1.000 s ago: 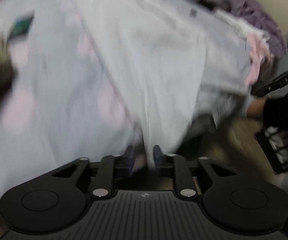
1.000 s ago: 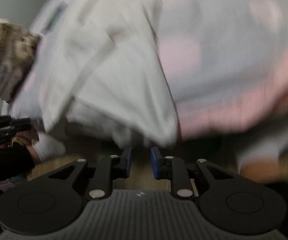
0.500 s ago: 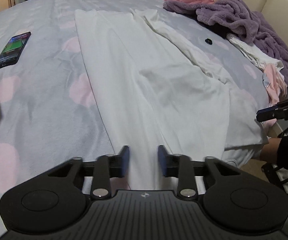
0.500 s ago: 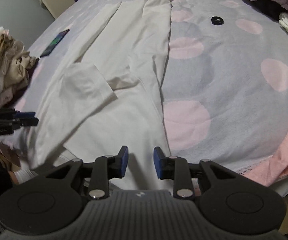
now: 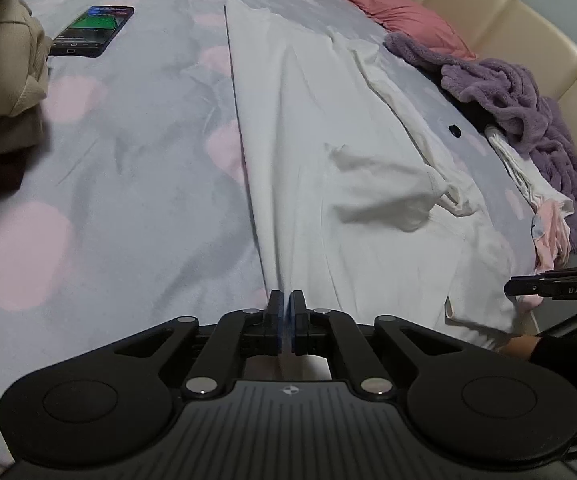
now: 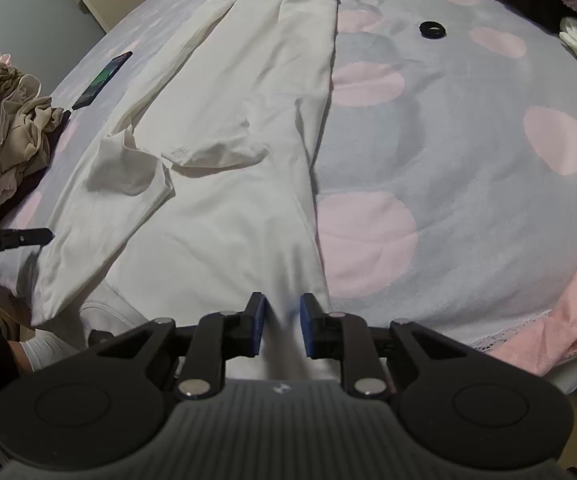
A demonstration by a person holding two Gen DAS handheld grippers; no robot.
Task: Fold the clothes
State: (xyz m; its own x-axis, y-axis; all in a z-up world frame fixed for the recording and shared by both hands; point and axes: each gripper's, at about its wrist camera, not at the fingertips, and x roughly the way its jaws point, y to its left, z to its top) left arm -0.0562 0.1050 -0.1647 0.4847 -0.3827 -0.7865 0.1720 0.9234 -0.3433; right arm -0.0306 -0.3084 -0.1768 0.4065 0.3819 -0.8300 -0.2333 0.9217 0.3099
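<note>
A long white garment (image 5: 328,140) lies spread lengthwise on the grey bedspread with pink dots (image 5: 108,180); one short sleeve is folded over its middle. My left gripper (image 5: 287,312) is shut on the garment's near hem, close to its left edge. In the right wrist view the same garment (image 6: 228,120) runs away from my right gripper (image 6: 283,320). That gripper's jaws are closing with a ridge of the near hem between them and a gap still showing. Each gripper's tip appears at the side of the other's view: the right one (image 5: 548,286), the left one (image 6: 20,236).
A phone (image 5: 92,30) lies on the bedspread at far left, beside a pile of beige clothes (image 5: 0,60). A purple blanket (image 5: 520,100), a pink pillow (image 5: 400,12) and folded white cloth sit at right. A small black ring (image 6: 432,30) lies on the cover.
The garment went from a moving blur to lying flat on the bed. My left jaws closed onto its hem. My right jaws narrowed around the hem.
</note>
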